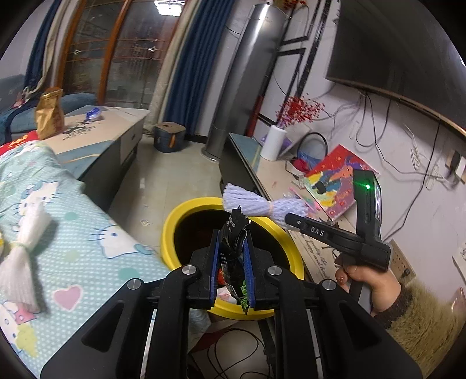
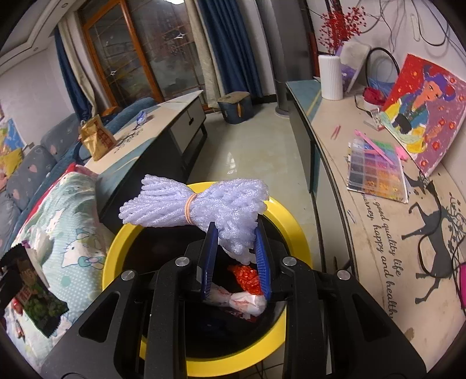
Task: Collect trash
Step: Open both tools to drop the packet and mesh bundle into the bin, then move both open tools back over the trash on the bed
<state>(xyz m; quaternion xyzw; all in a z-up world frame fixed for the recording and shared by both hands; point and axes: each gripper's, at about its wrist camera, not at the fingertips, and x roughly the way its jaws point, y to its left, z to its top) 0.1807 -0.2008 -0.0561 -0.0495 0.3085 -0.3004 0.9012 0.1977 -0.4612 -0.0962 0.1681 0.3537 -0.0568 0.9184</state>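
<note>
Two grippers show, the left gripper (image 1: 233, 247) and the right gripper (image 2: 236, 247). One yellow bin (image 2: 294, 230) stands below them. Two foam net bundles appear: a lilac bundle (image 2: 192, 204) and a white bundle (image 1: 26, 242) on the bed. One dark snack wrapper (image 1: 233, 242), one gold bag (image 1: 49, 113), one white vase (image 2: 330, 77) and one painting (image 2: 428, 108) are seen.

Blue curtains (image 1: 189, 73) beside glass door (image 2: 139, 55). Tall silver floor unit (image 1: 247, 81) in corner. White ribbed vase (image 2: 330, 77) with red berry sprigs (image 2: 340, 23) on long sideboard (image 2: 364, 233). Colourful portrait canvas (image 2: 422, 113) leaning on wall. Bead tray (image 2: 375, 169) lying flat nearby. Dark TV (image 1: 393, 49) wall-mounted.
</note>
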